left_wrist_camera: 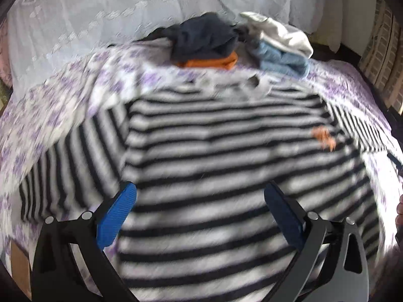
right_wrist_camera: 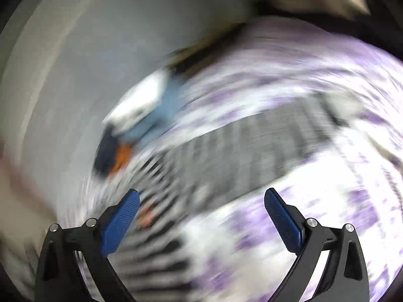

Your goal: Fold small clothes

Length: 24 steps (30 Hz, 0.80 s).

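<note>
1. On a bed covered by a purple-and-white floral bedspread [left_wrist_camera: 50, 115], a black-and-white striped shirt [left_wrist_camera: 226, 146] lies spread flat, front up, with its collar toward the far edge. It looks laid out this way so that its sleeves and sides can be folded inward.

2. One striped sleeve [left_wrist_camera: 65, 166] angles out to the left of the body; another sleeve [left_wrist_camera: 357, 128] runs off to the right. A small orange emblem [left_wrist_camera: 325, 138] sits on the chest.

3. Beyond the collar, other small garments are piled: a dark navy piece [left_wrist_camera: 201, 40] on top of an orange one [left_wrist_camera: 209, 63], and beside them a white piece [left_wrist_camera: 282, 32] over a light blue one [left_wrist_camera: 282, 63]. They seem set aside at the far edge to keep the working area free.

4. Hovering low over the shirt's lower half, the left gripper [left_wrist_camera: 200, 201] has its blue-padded fingers spread wide and holds nothing.

5. Over the bedspread beside the shirt, the right gripper [right_wrist_camera: 201, 203] also has its fingers spread apart and empty. Its view is heavily blurred, suggesting quick movement, so finer detail cannot be told.

6. Judging from the flat shirt and two empty grippers, folding of this garment has not yet begun.
</note>
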### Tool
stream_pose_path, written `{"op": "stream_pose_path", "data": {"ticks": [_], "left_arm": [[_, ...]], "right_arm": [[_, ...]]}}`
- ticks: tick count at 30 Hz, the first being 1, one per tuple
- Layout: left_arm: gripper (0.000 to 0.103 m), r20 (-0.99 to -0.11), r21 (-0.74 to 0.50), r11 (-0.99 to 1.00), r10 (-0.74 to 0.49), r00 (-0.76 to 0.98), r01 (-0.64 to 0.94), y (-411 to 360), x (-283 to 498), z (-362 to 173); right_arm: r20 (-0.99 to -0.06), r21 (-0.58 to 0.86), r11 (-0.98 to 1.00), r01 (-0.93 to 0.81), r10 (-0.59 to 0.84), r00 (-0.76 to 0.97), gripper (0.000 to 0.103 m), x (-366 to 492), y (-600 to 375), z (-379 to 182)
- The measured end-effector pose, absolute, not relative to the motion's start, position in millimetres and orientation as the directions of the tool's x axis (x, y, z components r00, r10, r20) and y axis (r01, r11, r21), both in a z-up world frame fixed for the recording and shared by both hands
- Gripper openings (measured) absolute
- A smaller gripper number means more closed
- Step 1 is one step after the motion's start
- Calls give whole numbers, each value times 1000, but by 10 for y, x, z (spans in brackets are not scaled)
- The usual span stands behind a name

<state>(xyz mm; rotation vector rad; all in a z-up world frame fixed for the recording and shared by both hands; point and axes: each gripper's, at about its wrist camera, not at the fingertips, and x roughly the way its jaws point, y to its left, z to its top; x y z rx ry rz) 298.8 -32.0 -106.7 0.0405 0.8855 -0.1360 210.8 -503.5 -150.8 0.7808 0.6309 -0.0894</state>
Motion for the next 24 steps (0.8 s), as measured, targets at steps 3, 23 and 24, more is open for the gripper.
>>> {"op": "stream_pose_path", "data": {"ticks": [3,23,24], "left_arm": [[99,-780,-35,982,-142,609,185,-685,3274,-1062],[99,-814,-63,975,-172,555,211,-1326,3846,-1686],[99,-814,-61,976,-171,555,211,-1324,3846,-1687]], "right_arm": [[-525,761,517,390,139,840,94,1998,-5594,-1823],[-493,791,355,499,-113,863,15,2224,-6127,-2146],[-503,781,362,510,-120,856,15,2218,-6128,-2145]]}}
